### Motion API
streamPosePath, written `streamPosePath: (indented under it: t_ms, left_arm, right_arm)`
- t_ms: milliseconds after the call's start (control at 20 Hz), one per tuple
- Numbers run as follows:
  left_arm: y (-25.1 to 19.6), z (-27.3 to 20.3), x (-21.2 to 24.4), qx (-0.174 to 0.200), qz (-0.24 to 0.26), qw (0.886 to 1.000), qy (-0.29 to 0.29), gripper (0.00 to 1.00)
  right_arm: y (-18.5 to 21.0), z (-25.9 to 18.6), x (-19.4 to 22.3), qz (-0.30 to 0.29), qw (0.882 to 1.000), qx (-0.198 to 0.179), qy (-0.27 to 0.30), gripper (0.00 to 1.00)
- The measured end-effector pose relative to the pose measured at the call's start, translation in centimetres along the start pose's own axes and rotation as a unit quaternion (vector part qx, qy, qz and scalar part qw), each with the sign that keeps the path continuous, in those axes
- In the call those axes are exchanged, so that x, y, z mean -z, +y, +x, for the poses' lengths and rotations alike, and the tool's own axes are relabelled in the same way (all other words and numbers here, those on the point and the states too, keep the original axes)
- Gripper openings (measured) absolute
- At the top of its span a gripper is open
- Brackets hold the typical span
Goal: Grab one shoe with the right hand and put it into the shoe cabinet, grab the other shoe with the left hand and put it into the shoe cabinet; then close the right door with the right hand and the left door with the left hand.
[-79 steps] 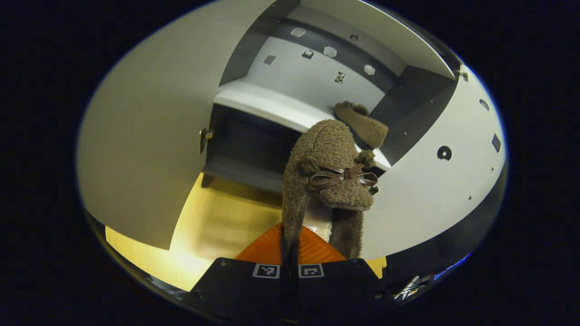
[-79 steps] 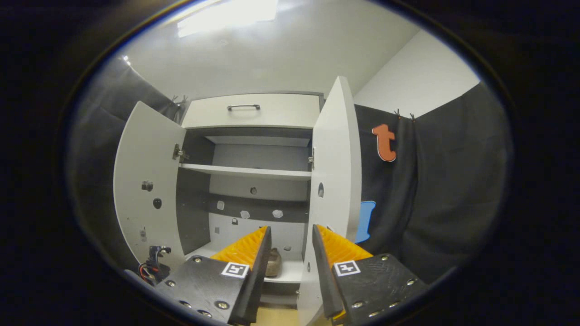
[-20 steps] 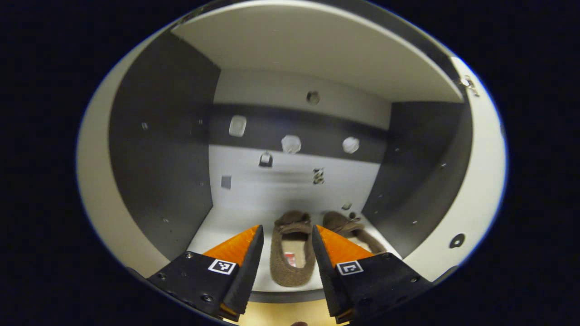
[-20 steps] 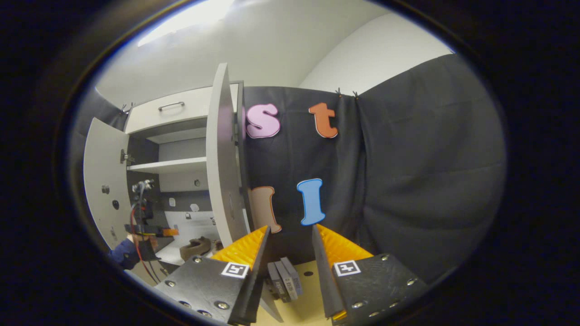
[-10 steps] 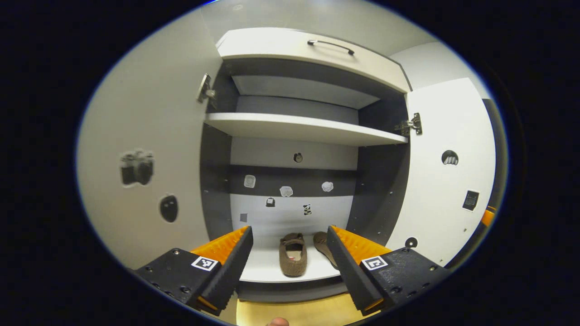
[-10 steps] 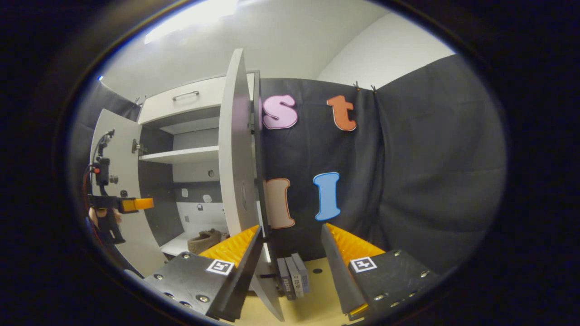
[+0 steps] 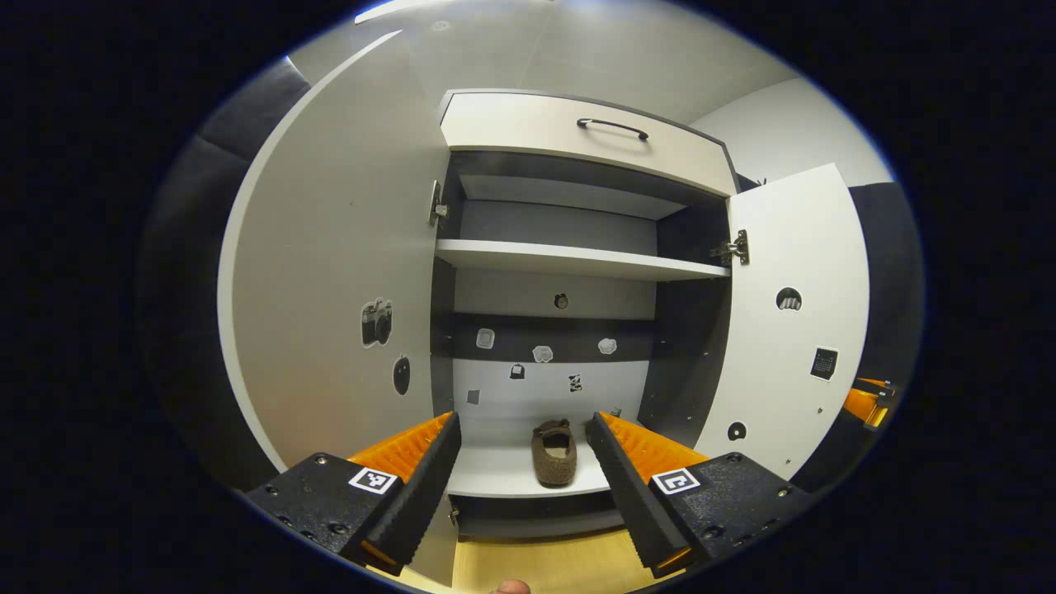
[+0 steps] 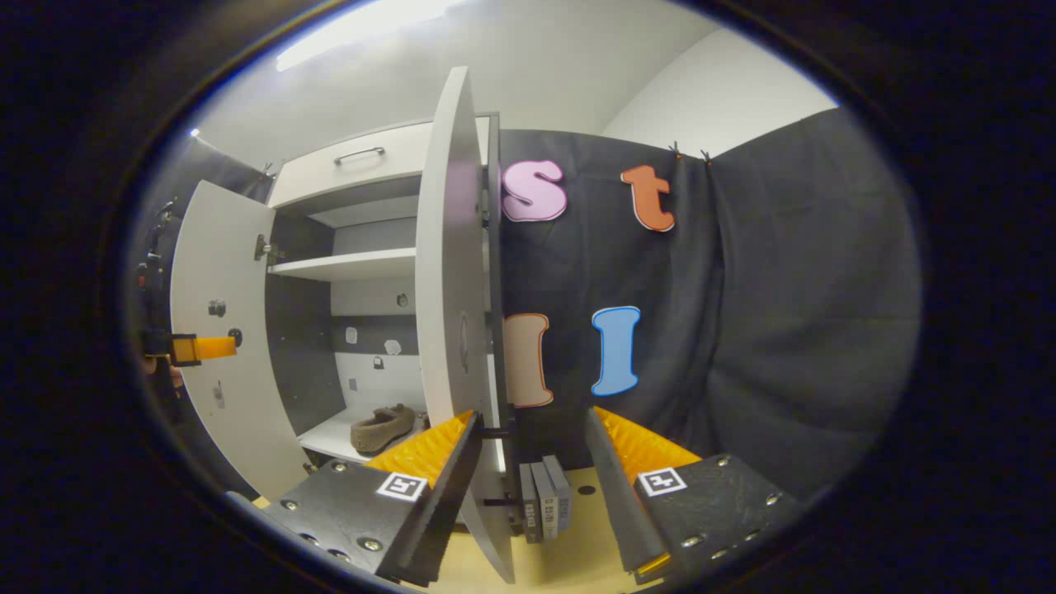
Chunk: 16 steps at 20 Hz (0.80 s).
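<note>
left claw (image 7: 521, 462) spread, facing cabinet (image 7: 577, 140) | right claw (image 8: 528, 462) spread, beside right door (image 8: 450, 272)

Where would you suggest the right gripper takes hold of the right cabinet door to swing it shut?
Probably at the right door's free front edge, low down, where the open right gripper already straddles it. The panel stands edge-on and thin enough to fit between the fingers, and that edge lies farthest from the hinges. Come from the outer face and push inward.

A staged recording booth, not a home: black cloth wall (image 8: 784, 313) behind a white shoe cabinet (image 7: 577, 140), doors open, standing on pale wood floor (image 7: 536, 565).
</note>
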<state>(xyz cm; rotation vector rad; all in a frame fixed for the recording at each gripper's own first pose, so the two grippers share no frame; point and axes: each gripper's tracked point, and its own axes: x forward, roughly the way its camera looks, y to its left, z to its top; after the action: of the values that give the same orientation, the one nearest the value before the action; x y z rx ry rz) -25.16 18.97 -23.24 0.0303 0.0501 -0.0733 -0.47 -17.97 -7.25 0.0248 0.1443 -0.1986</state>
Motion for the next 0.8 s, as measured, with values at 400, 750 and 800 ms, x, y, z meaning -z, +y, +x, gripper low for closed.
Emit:
streamPosePath:
  t_ms: [400,750,800]
  left_arm:
    - [-0.5,-1.6,2.3,0.011,-0.009,1.000,0.018,0.95]
    - [1.0,-2.8,2.9,-0.013,-0.010,1.000,0.022,0.96]
    - [1.1,-2.9,2.9,-0.017,-0.012,1.000,0.021,0.96]
  right_arm:
    - [6.8,0.8,0.4,0.013,0.995,-0.099,0.007,0.78]
    - [10.6,3.0,0.7,0.016,0.990,-0.142,0.013,0.78]
    - [11.1,3.1,0.9,0.019,0.988,-0.150,0.016,0.78]
